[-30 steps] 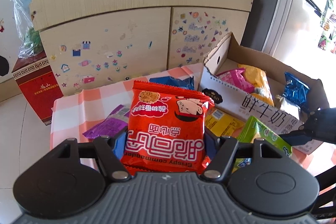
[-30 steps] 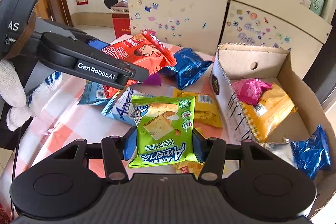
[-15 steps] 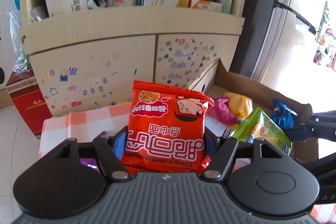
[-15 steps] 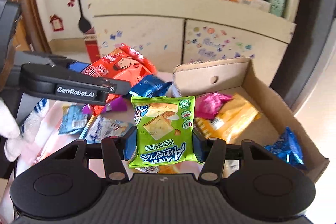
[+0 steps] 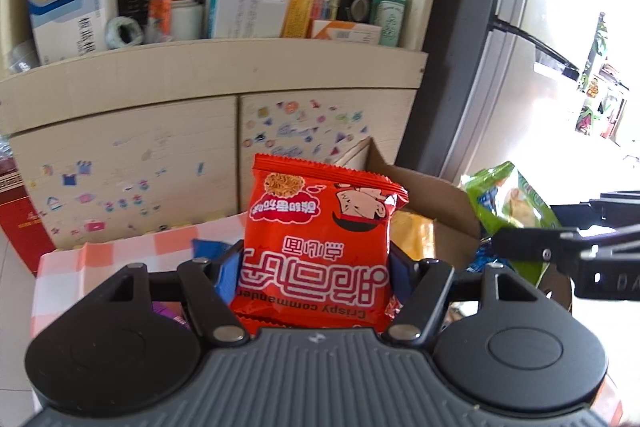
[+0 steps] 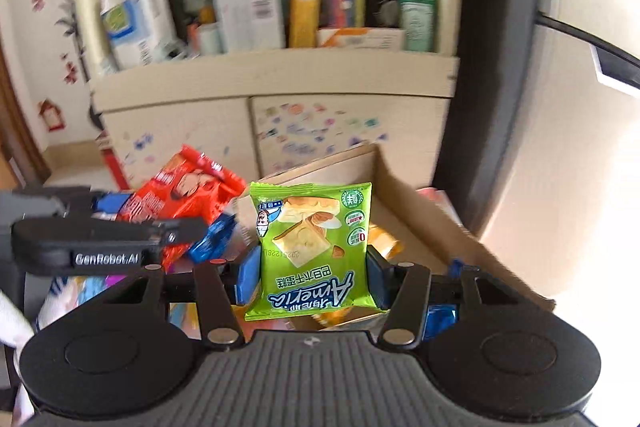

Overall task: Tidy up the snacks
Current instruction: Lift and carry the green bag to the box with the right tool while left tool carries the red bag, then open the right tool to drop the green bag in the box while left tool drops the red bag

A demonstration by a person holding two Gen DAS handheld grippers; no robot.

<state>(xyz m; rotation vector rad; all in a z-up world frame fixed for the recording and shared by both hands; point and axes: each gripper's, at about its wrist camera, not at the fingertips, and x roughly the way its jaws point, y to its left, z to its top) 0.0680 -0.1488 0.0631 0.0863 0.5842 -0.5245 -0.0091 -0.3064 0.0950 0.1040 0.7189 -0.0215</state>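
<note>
So both grippers are loaded up here. The left gripper point(image 5: 316, 267) has its jaws clamped on the lower half of a red noodle snack pack point(image 5: 320, 239), and the right gripper point(image 6: 312, 275) is pinching a green cracker pack point(image 6: 314, 247) the same way, low on the bag so most of it sticks up clear of the fingers. Grabbing near the bottom edge probably makes sense because these bags are puffy and would squish or slip if squeezed in the middle.

Using the cardboard box point(image 5: 436, 203) as the reference: both packs are held up in the air, just in front of it and above its near side, not inside yet. A yellow bag point(image 5: 412, 235) is already in the box, and a blue wrapper point(image 6: 212, 239) sits outside it to the left, near the checkered tablecloth point(image 5: 132, 251).

My guess is the box is the collection spot, so the next bit would be carrying both over the rim and letting go. The right view is blurry, so finer detail is hard to call.
</note>
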